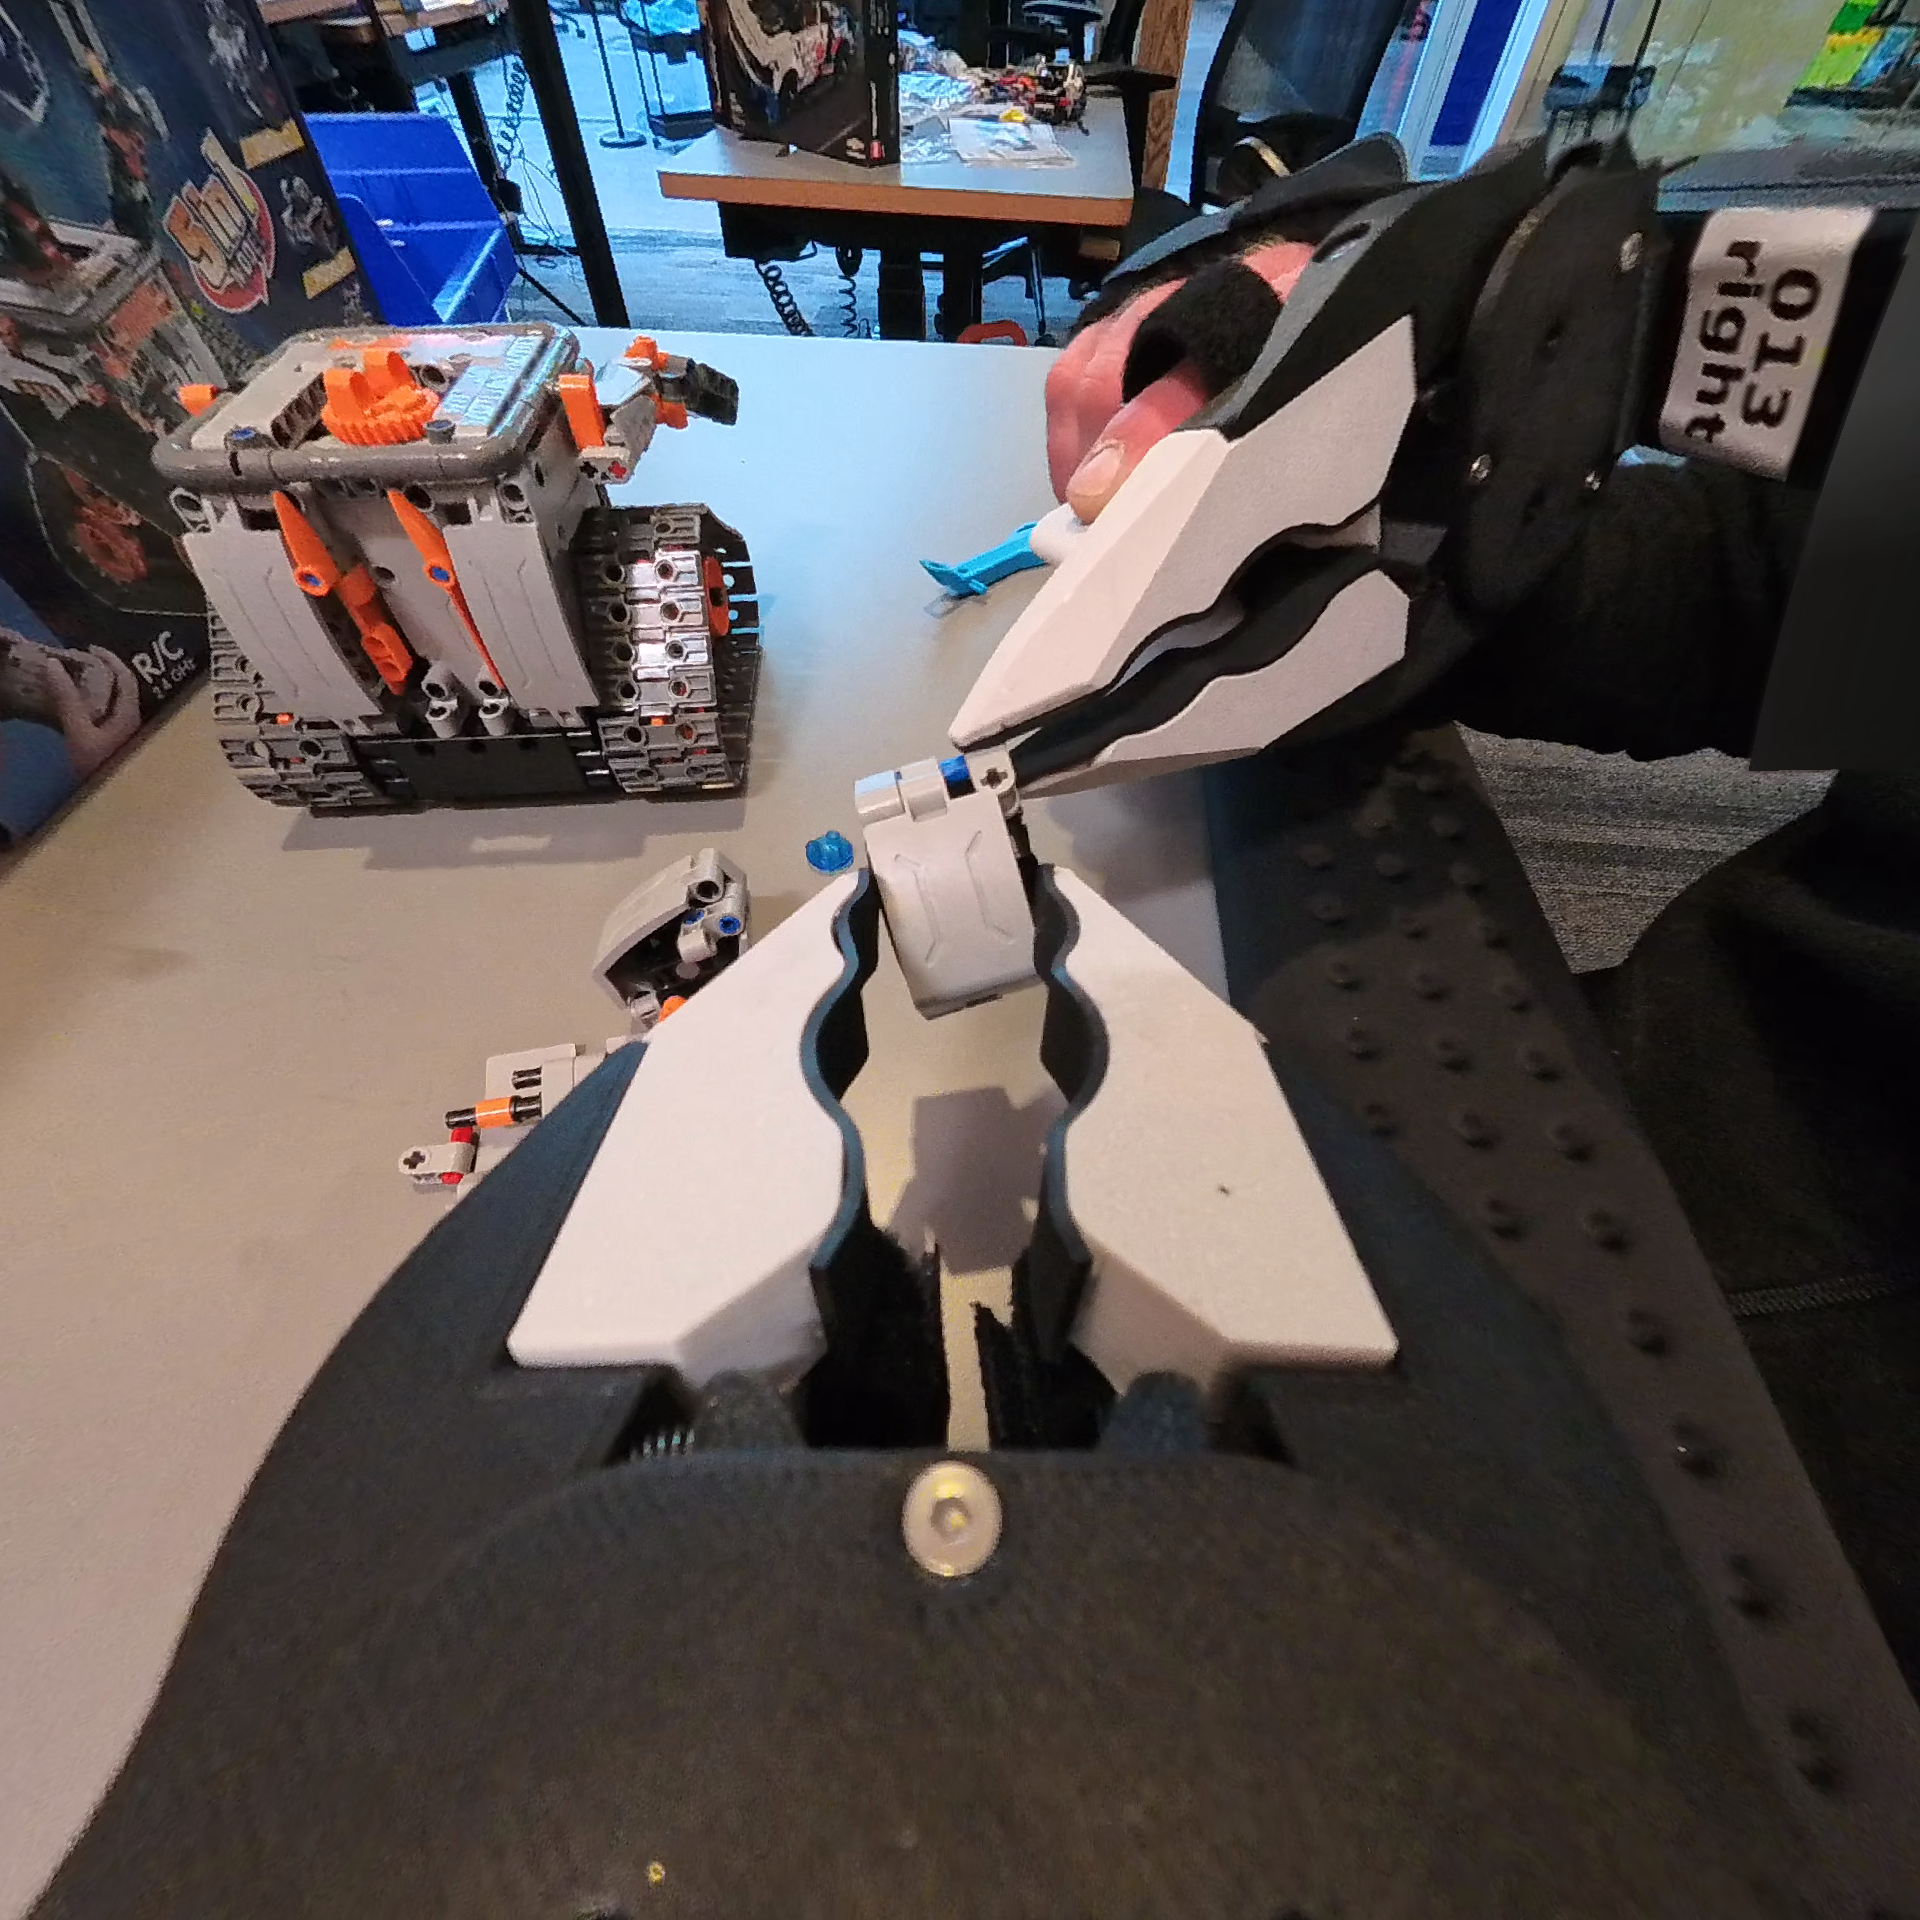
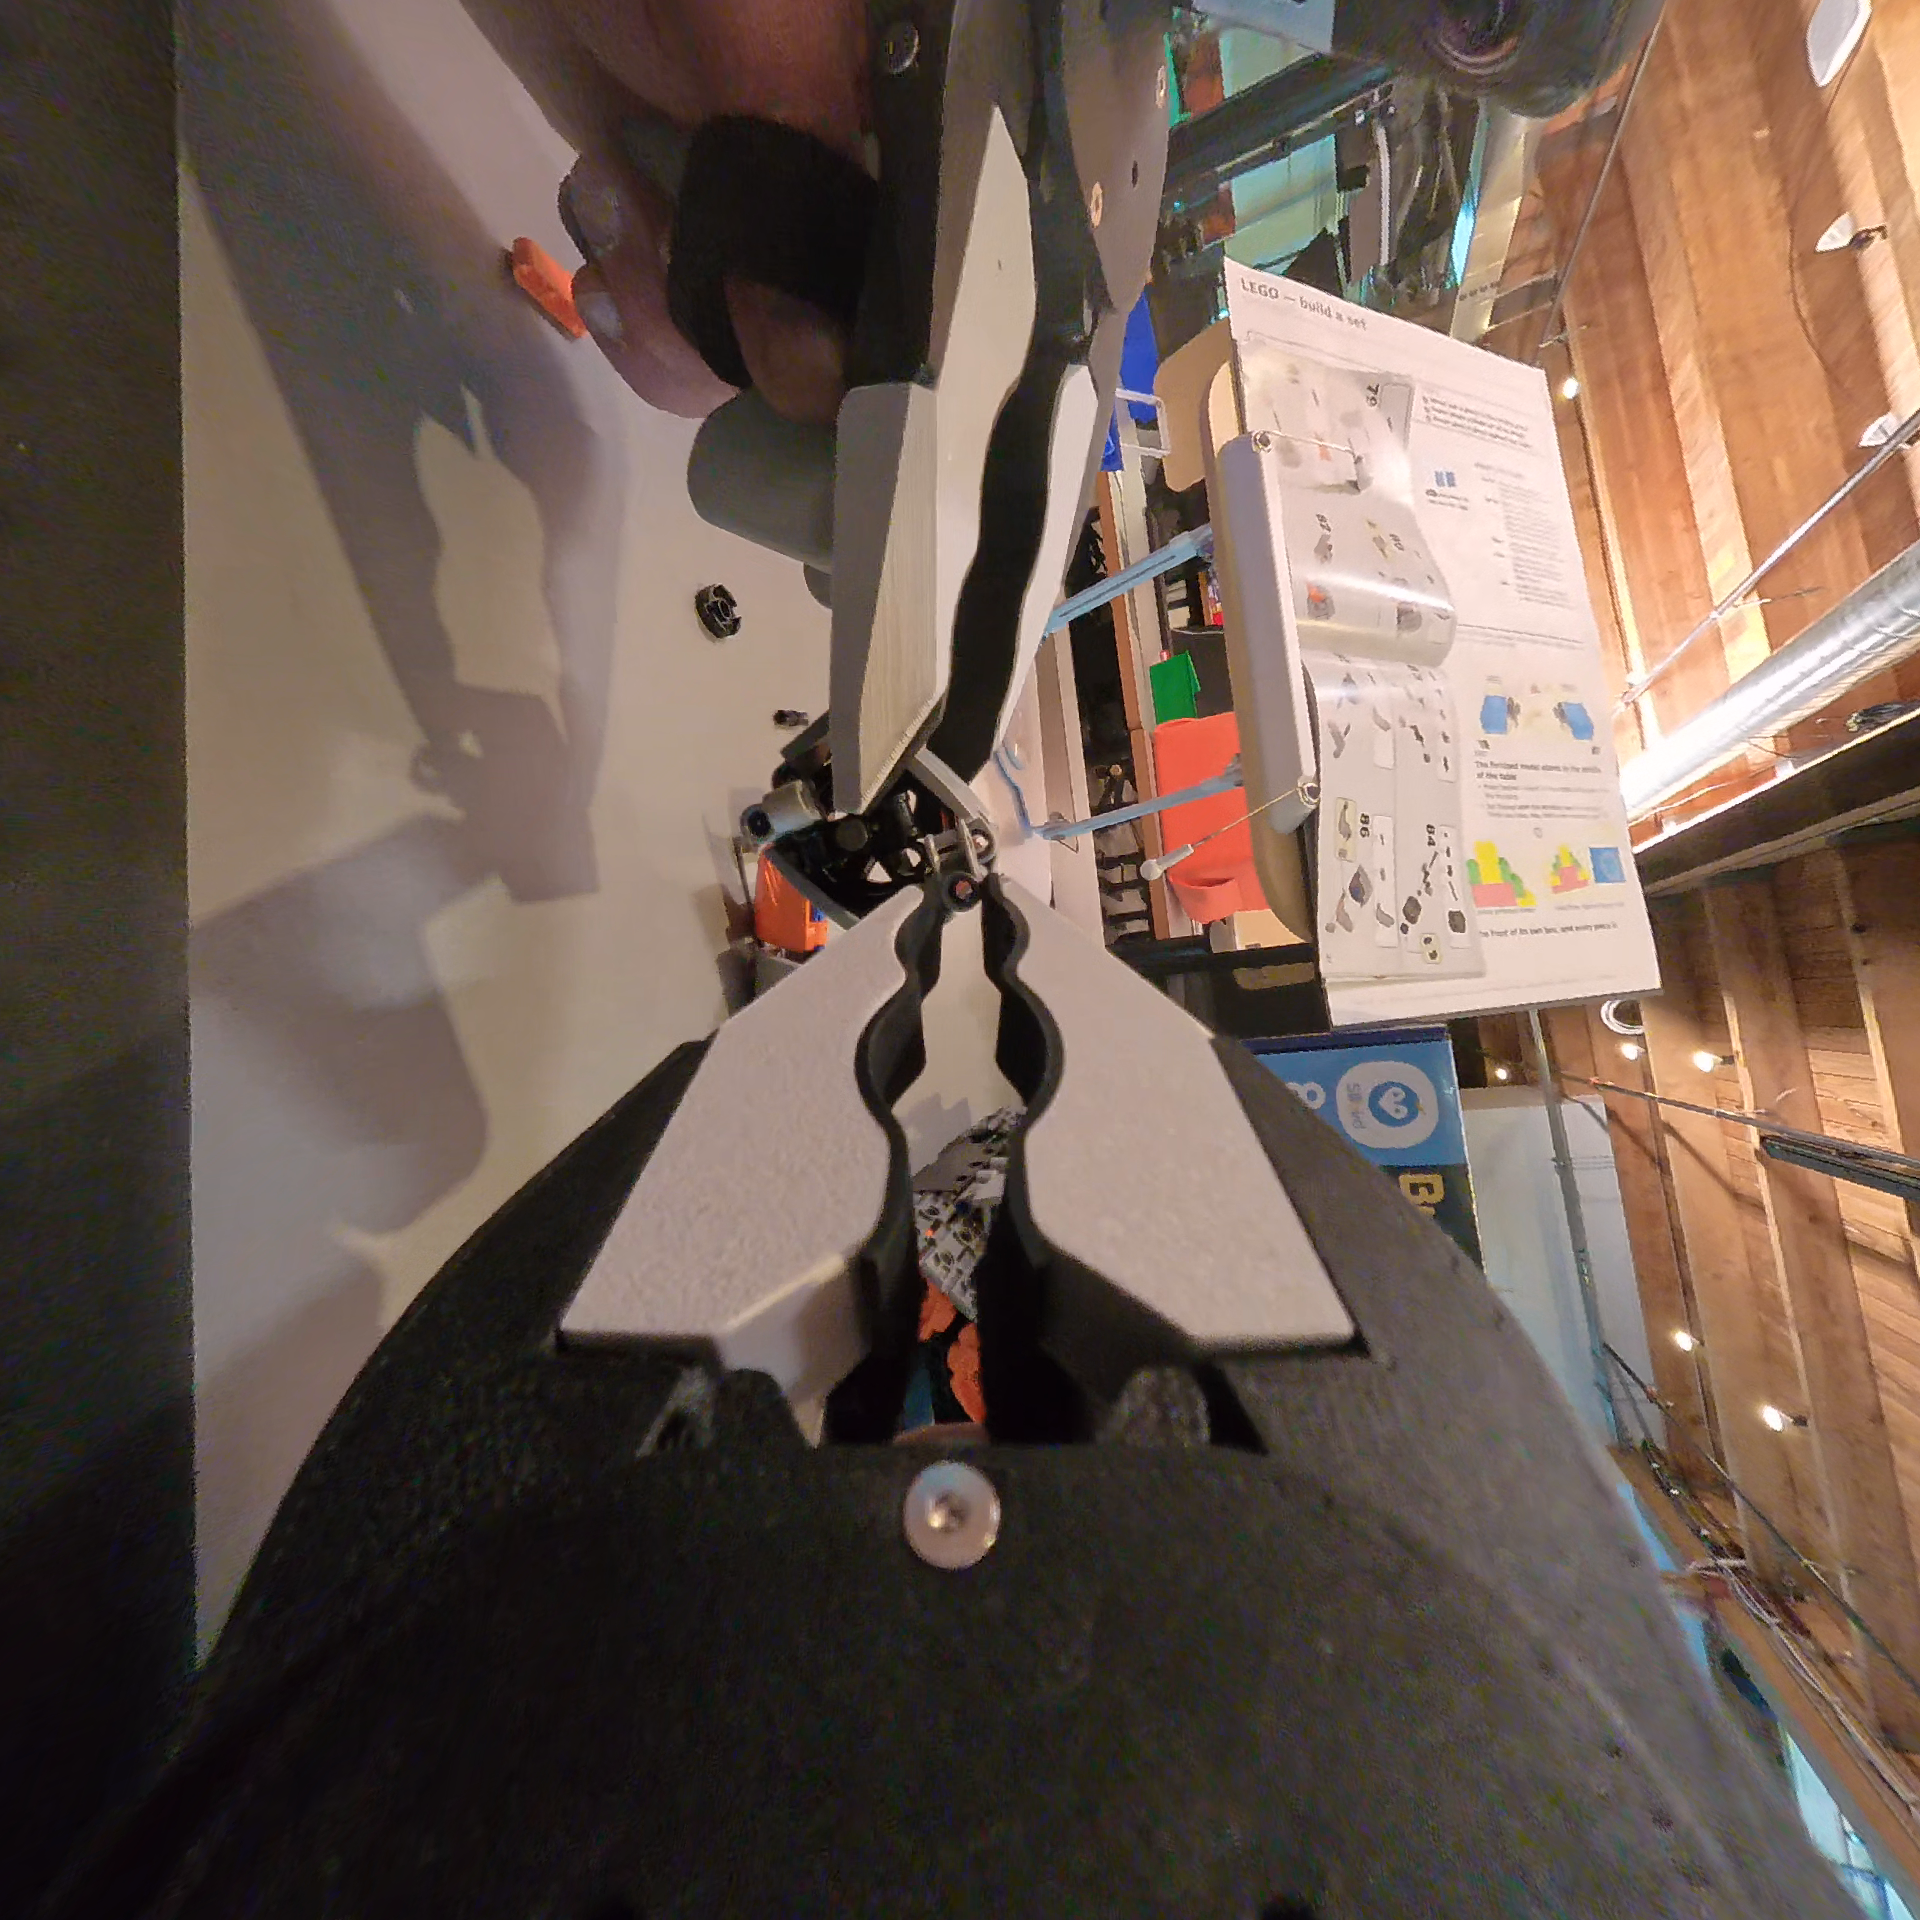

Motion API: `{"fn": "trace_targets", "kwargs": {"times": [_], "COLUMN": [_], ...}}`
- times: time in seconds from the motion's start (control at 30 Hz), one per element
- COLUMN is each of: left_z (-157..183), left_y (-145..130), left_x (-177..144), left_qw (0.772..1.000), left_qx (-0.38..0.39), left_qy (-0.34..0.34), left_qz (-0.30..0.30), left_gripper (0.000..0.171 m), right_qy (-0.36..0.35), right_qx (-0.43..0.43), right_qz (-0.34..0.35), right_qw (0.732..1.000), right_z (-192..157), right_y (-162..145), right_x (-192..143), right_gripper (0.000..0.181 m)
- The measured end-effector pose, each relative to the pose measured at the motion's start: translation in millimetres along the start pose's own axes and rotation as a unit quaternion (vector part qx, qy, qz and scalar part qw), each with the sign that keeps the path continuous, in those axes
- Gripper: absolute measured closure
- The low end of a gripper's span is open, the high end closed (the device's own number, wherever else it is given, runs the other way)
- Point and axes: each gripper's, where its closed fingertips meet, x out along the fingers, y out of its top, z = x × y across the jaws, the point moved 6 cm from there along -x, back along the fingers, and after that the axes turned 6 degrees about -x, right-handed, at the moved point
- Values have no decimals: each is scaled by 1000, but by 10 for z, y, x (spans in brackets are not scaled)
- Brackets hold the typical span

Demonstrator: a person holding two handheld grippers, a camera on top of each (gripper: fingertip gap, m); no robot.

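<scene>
I have the left gripper pinching a curved grey brick panel between its fingertips, holding it upright above the counter. The right gripper comes in from the far right of that panel, its fingers pressed nearly together on a small connector at the panel's top edge, beside a blue pin. In the right wrist view the right gripper nips that same small dark connector, with the left gripper just beyond it. Just left of the panel, on the counter, sits a small blue round stud, and lower left of it a small grey sub-assembly and a few loose grey and orange pins. Farther left and behind stands a tracked grey-and-orange brick vehicle, with the printed set box beyond it. Behind the panel, past the right gripper, a light blue tool lies on the counter.
</scene>
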Motion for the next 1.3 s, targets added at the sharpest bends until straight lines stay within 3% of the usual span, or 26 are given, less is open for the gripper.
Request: {"fn": "trace_targets", "kwargs": {"times": [0.47, 0.93, 1.3], "left_z": [-11, -15, -67], "left_y": [-3, 13, -52], "left_x": [4, 8, 50], "left_qw": [1000, 1000, 996], "left_qx": [-5, -2, -78], "left_qy": [2, 11, -35], "left_qz": [-1, 1, -3], "left_gripper": [144, 144, 143], "right_qy": [6, 37, 45], "right_qx": [18, 102, 88], "right_qz": [4, 32, 26], "right_qw": [1000, 994, 995], "right_z": [10, 54, 14], "right_y": [-14, -84, -105], "right_x": [6, 25, 49], "right_gripper": [177, 176, 177]}}
